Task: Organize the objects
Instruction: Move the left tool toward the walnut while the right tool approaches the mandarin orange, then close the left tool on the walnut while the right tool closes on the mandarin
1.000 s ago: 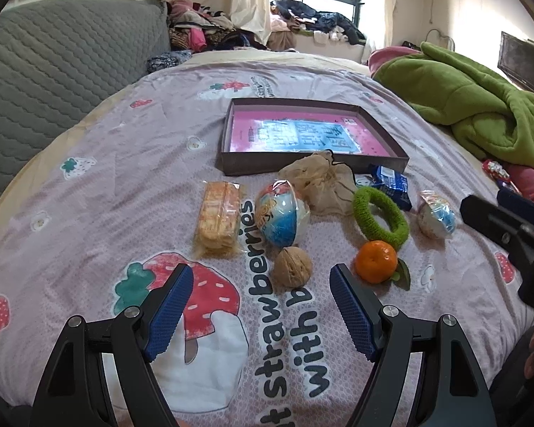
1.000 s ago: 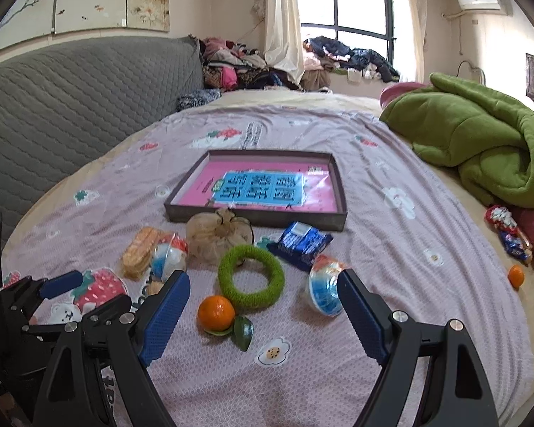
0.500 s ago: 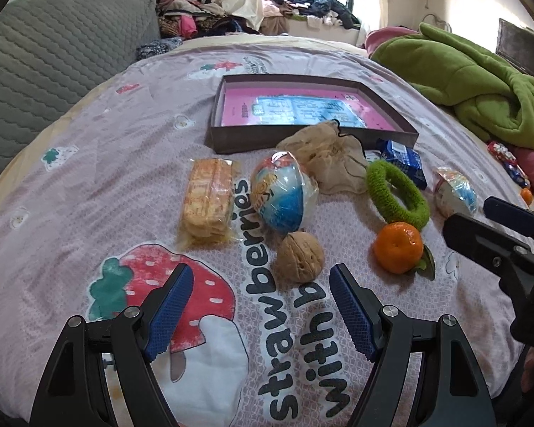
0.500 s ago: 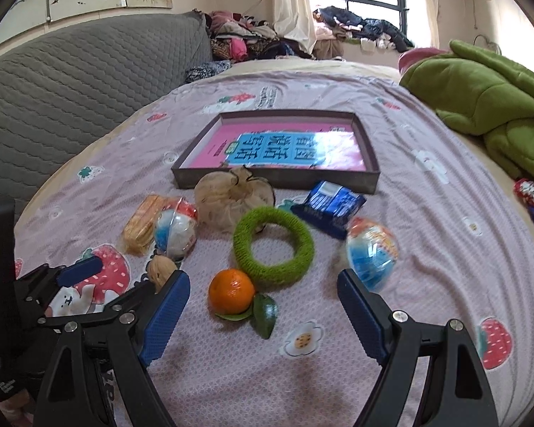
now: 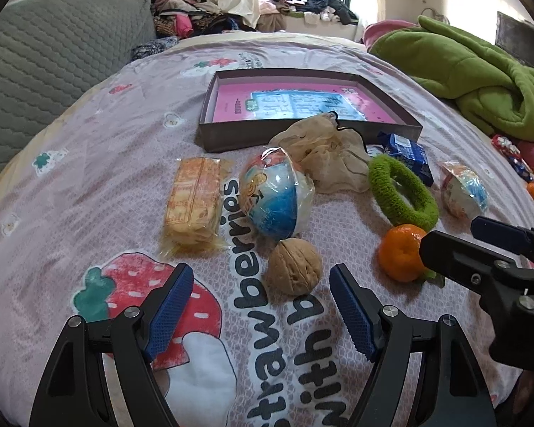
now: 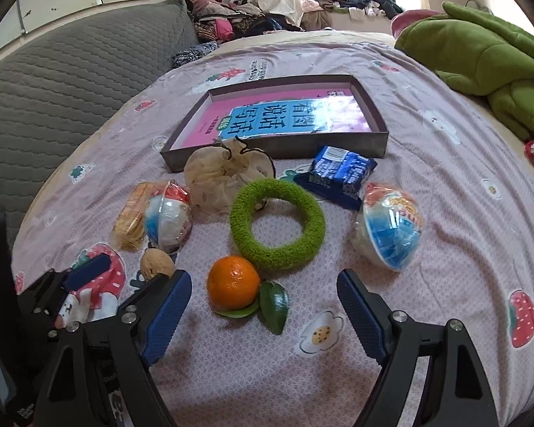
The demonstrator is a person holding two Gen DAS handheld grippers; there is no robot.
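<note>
On the strawberry-print bedspread lie a walnut (image 5: 294,267), a tangerine with leaves (image 6: 233,287), a green fuzzy ring (image 6: 277,224), two wrapped ball toys (image 5: 274,199) (image 6: 389,224), a cracker pack (image 5: 193,201), a beige mesh pouch (image 5: 325,156) and a blue snack pack (image 6: 338,174). Behind them sits a shallow dark box (image 5: 217,138) with a pink book inside. My left gripper (image 5: 261,311) is open just short of the walnut. My right gripper (image 6: 263,315) is open, its fingers straddling the tangerine from the near side.
A green blanket (image 5: 470,71) is heaped at the right. A grey quilted cushion (image 6: 60,82) runs along the left. Clothes are piled under the window at the back. A second tangerine (image 5: 532,190) and wrapped sweets (image 5: 512,156) lie near the right edge.
Both grippers have moved forward and lower toward the objects; the walnut and the tangerine now sit much closer to the fingertips. Both stayed open. No object has shifted.
</note>
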